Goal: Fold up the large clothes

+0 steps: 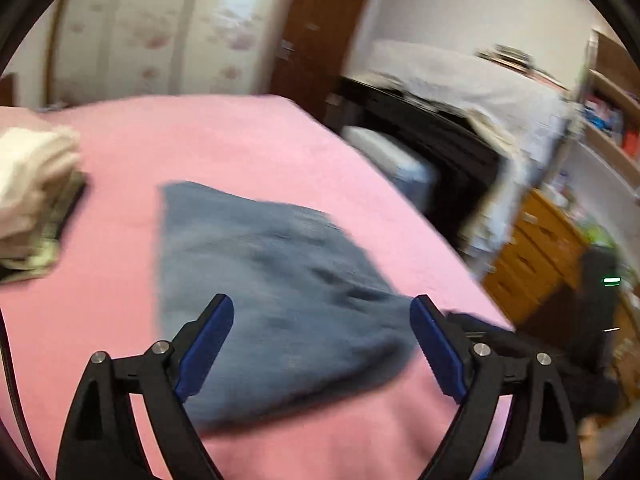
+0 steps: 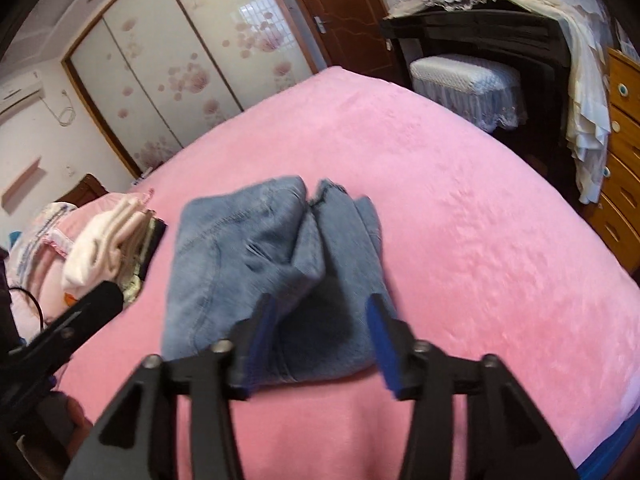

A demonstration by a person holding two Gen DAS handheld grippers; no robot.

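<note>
Both grippers gape empty above the folded jeans (image 2: 276, 264)
We see left gripper (image 1: 322, 332) wide, right gripper (image 2: 318, 328) half-wide; jeans lie mid-bed (image 2: 460, 200), clothes pile (image 2: 108, 240) at nine o'clock

You have the blue denim jeans (image 2: 256, 276) folded into a thick, compact bundle lying flat on the pink bed cover. The near edge is rounded and doubled over; at the far end two folded layers part, showing a seam between them.
</note>
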